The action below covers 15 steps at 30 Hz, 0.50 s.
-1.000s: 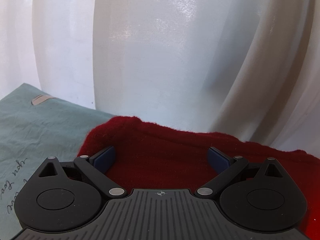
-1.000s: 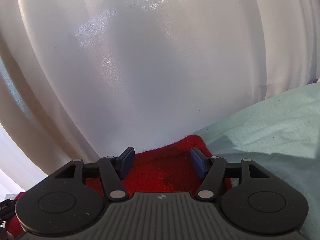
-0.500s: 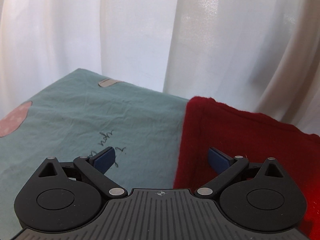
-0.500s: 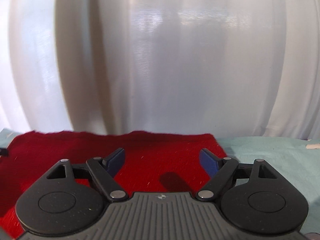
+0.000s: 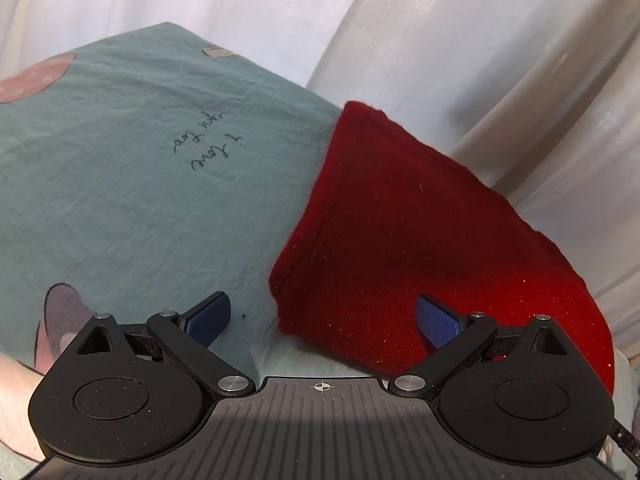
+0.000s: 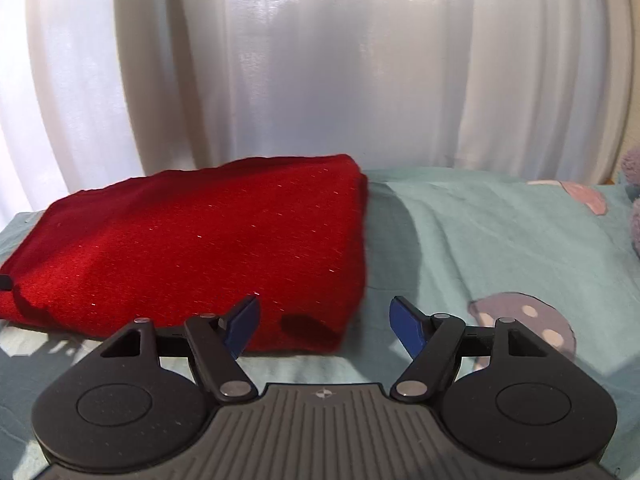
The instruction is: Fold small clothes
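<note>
A folded red knit garment (image 5: 408, 232) lies flat on a teal bedsheet (image 5: 140, 184), close to the curtain. In the left wrist view my left gripper (image 5: 324, 320) hovers over the garment's near left corner, open, with nothing pinched between its blue pads. The right wrist view shows the same red garment (image 6: 192, 240) from its other side. My right gripper (image 6: 324, 324) hangs above the garment's near right corner, its jaws closing but still wide apart, and the pads press on nothing.
White curtains (image 6: 320, 64) hang right behind the bed. The sheet carries handwriting (image 5: 208, 144) and mushroom prints (image 6: 532, 328). A hand (image 5: 16, 396) shows at the lower left edge of the left wrist view. Something purple and fuzzy (image 6: 632, 200) sits at the far right.
Both grippers have drawn back from the curtain side, away from the red garment. Earlier their fingers were down over its far edge; now the whole folded piece lies ahead of them.
</note>
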Tool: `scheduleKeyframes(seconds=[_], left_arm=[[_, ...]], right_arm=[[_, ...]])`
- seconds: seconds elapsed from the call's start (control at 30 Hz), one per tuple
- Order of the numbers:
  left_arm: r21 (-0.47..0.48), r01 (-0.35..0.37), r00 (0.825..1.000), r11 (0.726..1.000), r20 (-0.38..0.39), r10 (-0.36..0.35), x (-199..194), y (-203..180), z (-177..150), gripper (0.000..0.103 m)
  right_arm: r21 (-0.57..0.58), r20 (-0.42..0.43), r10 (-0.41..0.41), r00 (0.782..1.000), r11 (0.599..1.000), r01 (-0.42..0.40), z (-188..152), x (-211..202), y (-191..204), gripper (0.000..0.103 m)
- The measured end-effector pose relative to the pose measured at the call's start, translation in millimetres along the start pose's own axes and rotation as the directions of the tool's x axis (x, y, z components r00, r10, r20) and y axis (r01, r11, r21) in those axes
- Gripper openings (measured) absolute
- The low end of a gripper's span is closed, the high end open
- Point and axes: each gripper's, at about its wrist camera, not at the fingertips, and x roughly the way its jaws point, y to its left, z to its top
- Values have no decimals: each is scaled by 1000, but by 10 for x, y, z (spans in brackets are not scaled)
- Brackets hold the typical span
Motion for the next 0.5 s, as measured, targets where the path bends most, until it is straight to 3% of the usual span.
scheduleKeyframes(seconds=[0.13, 0.3, 0.4, 0.47, 0.5], left_arm=[[-76, 91, 995, 993, -20, -93, -31, 78, 23, 101], [-156, 158, 985, 975, -42, -166, 25, 156, 32, 101], [-141, 148, 987, 979, -47, -155, 42, 125, 47, 101], [-137, 143, 987, 980, -46, -151, 44, 105, 54, 101], [-135, 146, 987, 980, -48, -154, 39, 94, 61, 101]], right_arm=[[103, -59, 85, 995, 992, -79, -51, 129, -202, 68], [133, -7, 199, 980, 972, -196, -53, 337, -159, 60], [147, -19, 229, 973, 964, -223, -17, 442, -118, 44], [129, -12, 236, 972, 964, -232, 1, 414, -97, 23], [108, -6, 238, 971, 966, -236, 13, 386, -84, 20]])
